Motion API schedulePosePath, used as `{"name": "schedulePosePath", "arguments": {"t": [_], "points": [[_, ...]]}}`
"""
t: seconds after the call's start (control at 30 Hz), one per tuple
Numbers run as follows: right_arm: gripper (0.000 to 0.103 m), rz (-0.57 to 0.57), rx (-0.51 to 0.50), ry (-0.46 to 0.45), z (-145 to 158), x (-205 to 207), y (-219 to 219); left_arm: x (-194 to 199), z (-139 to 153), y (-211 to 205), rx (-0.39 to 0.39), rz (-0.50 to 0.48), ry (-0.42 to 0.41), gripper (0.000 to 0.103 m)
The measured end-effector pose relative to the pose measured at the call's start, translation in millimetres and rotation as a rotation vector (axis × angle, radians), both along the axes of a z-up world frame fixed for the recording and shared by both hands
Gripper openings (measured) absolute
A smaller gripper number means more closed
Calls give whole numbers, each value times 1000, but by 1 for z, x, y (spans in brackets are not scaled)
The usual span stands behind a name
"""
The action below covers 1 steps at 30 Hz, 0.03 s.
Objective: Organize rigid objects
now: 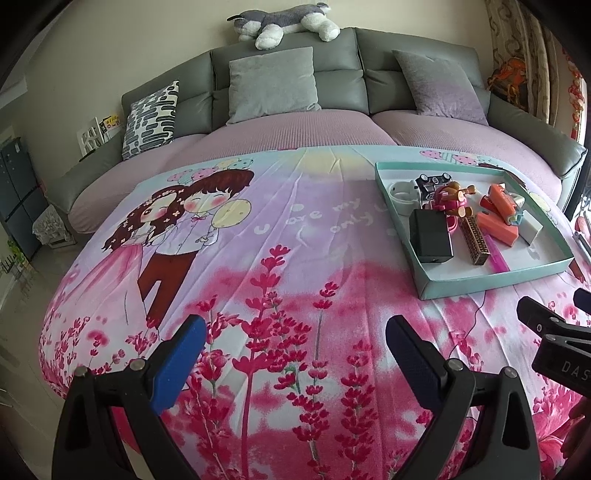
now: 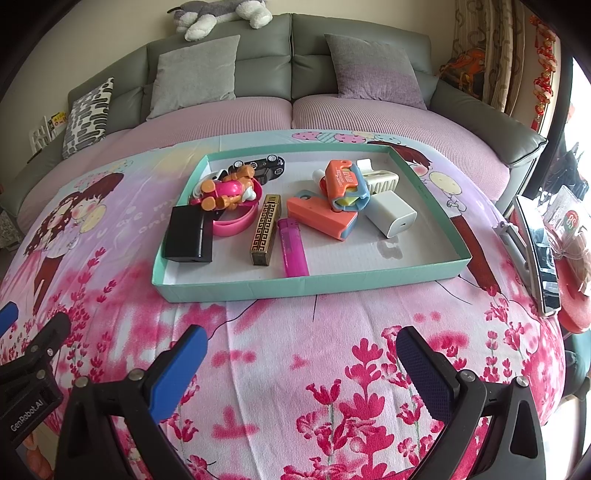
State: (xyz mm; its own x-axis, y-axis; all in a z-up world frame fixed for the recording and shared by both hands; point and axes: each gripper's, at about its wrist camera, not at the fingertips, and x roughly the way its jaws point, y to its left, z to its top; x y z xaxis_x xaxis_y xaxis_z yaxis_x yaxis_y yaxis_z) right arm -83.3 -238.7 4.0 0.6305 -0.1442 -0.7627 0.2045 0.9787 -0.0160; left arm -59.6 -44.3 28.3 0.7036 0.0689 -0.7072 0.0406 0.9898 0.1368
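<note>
A teal tray [image 2: 236, 286] [image 1: 480, 284] lies on the patterned cloth and holds several small rigid objects: a black box [image 2: 188, 234], a gold patterned case [image 2: 265, 229], a pink lighter [image 2: 293, 247], an orange-and-blue clip [image 2: 321, 216], a white charger [image 2: 391, 214], a pink toy figure [image 2: 231, 190] and a black toy car [image 2: 266, 166]. My left gripper [image 1: 295, 334] is open and empty over the cloth, left of the tray. My right gripper [image 2: 301, 349] is open and empty, in front of the tray's near wall.
A grey sofa [image 1: 332, 74] with cushions and a plush dog [image 1: 284, 20] stands behind. A shiny metal object [image 2: 539, 251] and a red item [image 2: 572, 288] sit at the right edge. A dark cabinet [image 1: 18, 192] stands at far left.
</note>
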Motion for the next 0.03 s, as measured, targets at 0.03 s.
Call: {"name": "schedulePosePath", "arguments": {"t": [0.03], "points": [[103, 1, 0, 0, 0, 1, 0, 0, 0, 0, -1, -1, 1, 98]]}}
